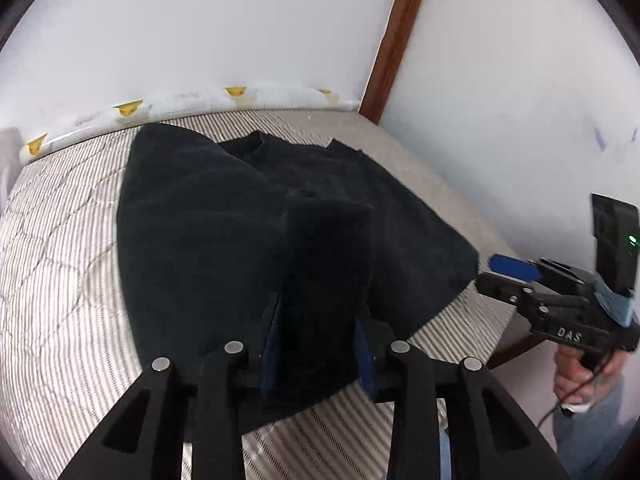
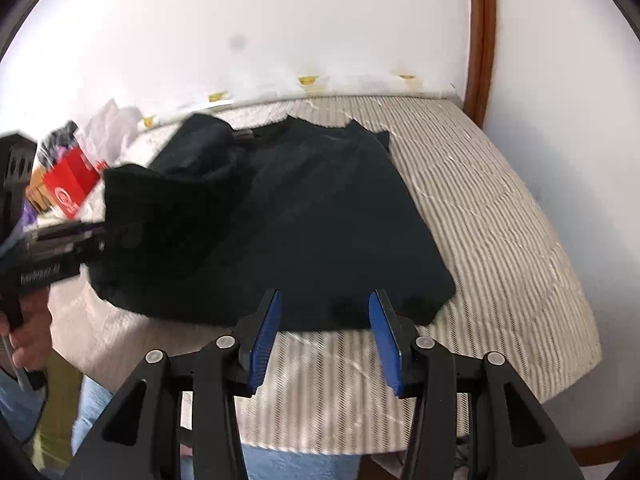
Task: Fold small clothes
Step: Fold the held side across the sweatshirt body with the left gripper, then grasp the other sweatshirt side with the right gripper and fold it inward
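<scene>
A dark navy shirt lies on the striped mattress, collar toward the far wall. My left gripper is shut on a fold of the shirt's left hem and holds it lifted over the body, so the cloth hides its fingertips. In the right wrist view the left gripper shows at the left edge with the raised cloth bunched on it. My right gripper is open and empty, just off the shirt's near hem. It also shows in the left wrist view at the shirt's right corner.
The mattress sits in a corner, with white walls behind and to the right and a brown wooden post. A red box and crumpled bags lie at the mattress's far left. The near mattress edge is below my right gripper.
</scene>
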A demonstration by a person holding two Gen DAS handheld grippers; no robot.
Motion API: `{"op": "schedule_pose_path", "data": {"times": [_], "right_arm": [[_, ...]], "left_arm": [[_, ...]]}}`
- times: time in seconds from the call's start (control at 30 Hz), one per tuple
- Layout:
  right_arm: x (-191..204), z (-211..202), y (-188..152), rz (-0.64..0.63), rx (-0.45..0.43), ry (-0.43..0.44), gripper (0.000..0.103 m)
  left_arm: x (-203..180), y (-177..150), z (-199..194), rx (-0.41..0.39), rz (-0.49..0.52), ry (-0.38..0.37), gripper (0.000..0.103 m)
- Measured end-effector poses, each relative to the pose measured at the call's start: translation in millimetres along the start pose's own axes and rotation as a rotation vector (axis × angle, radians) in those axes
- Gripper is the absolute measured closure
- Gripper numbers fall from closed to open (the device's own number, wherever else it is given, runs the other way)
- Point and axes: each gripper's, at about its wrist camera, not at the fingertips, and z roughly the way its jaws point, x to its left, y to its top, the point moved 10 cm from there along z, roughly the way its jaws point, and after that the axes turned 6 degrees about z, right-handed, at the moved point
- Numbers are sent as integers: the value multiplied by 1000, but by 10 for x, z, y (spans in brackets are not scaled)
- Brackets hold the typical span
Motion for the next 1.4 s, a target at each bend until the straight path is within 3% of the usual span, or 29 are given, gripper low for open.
{"op": "schedule_pose_path", "data": {"times": [0.07,0.17,0.33,0.4,0.6,0.73,0.8,0.97,1.13,1.4], "right_arm": [[163,-1,62,0,-9,52,36],[489,-77,124,16,-24,158,29],[990,-5,187,22,3,277,25],[1129,107,173,36,26,288,24],[1320,596,229,208,87,396,24],[1325,964,388,252,61,328,24],[1311,1121,477,241,41,273,31],[1285,1198,650,221,-11,268,81],[1020,879,874,182,-110,239,87],[101,435,1076,207,-228,168,88]], "left_arm": [[63,-33,-168,-34,-2,-7,64],[244,-115,-358,-72,17,75,48],[569,-419,-466,-57,-27,109,44],[704,-582,-472,-42,-61,117,43],[772,-877,-433,-28,-118,45,40],[707,-899,-266,-13,-129,7,40],[665,-892,-192,-11,-142,-12,40],[590,-805,60,25,-165,-17,40],[424,-696,204,55,-127,6,40],[62,-536,416,89,-42,31,40]]}}
